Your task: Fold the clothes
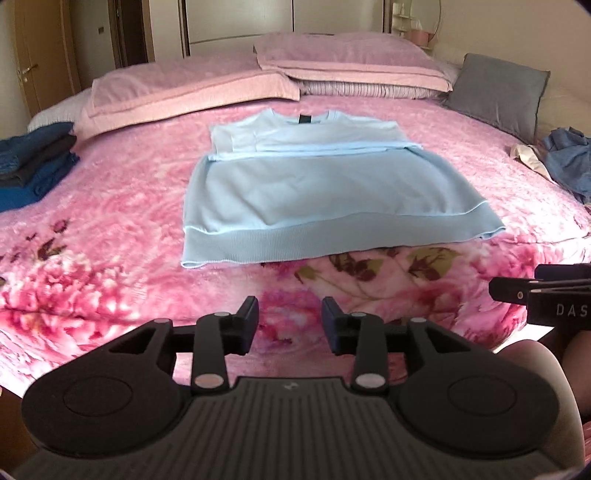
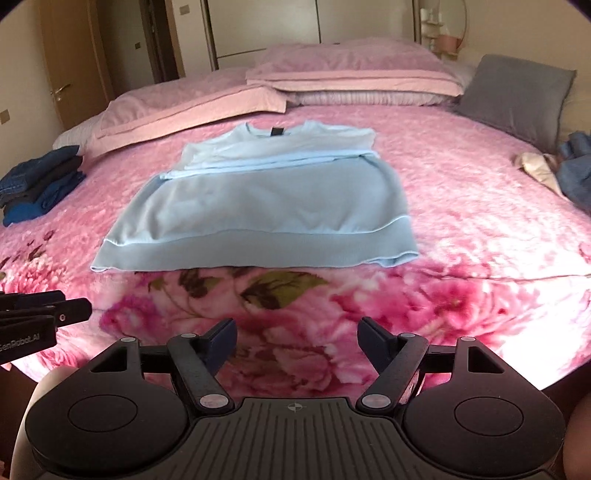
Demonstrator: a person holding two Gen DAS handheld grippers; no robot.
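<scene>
A bed (image 1: 110,221) under a pink floral blanket (image 2: 461,229) filled the room. Pink pillows (image 1: 192,88) lay at twelve o'clock, a grey cushion (image 2: 513,92) at two. A wooden door (image 2: 62,66) stood at ten, pale wardrobe panels (image 1: 240,22) behind.

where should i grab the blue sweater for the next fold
Probably by the ribbed hem, at its two near corners, coming in from the foot of the bed. The sweater lies flat with sleeves already folded in and the hem nearest, so the left gripper suits the left corner and the right gripper the right corner. Both are open and empty.
</scene>
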